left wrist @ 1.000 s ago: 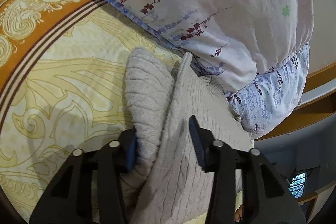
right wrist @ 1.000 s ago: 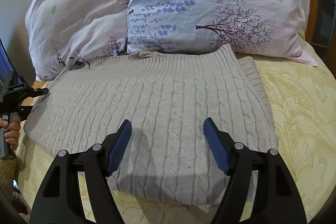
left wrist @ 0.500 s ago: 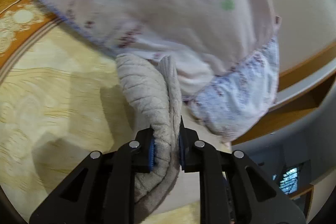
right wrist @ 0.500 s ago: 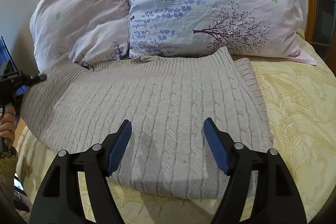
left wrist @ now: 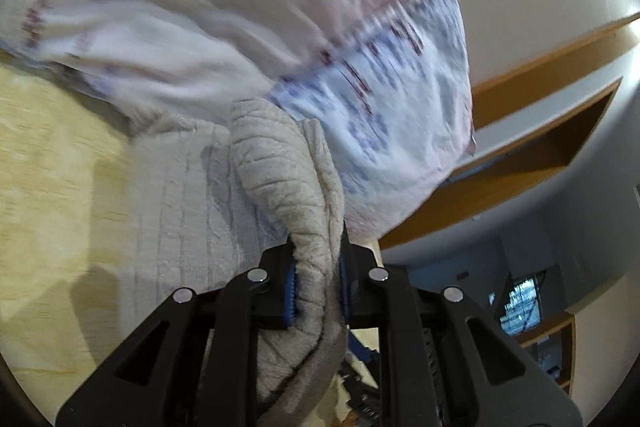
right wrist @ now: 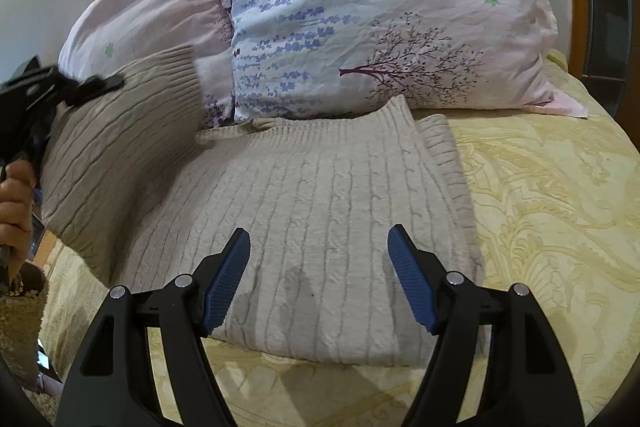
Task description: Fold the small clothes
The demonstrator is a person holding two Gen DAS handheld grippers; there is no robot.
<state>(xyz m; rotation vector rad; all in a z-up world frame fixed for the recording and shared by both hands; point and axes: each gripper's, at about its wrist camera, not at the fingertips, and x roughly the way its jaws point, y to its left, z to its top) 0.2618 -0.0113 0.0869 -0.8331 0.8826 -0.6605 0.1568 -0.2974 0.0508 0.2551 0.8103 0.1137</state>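
So the beige cable-knit sweater (right wrist: 320,227) is lying on the bed's yellow patterned bedspread (right wrist: 560,227), right up against two floral pillows (right wrist: 380,27) at the head end. The left gripper (left wrist: 316,283) has just squeezed its fingers in and they're clenched on a bunched fold of the sweater's edge, knit wedged tight between the blue pads (left wrist: 290,293). From the right wrist view you can see that side of the sweater lifted off the bed and tilted up over the rest, with the left gripper (right wrist: 94,85) at its top edge and a person's hand (right wrist: 16,199) on the handle at the far left. The right gripper (right wrist: 320,275) hangs over the near part of the sweater with its fingers spread wide, nothing between them. The left view is pretty blurry.
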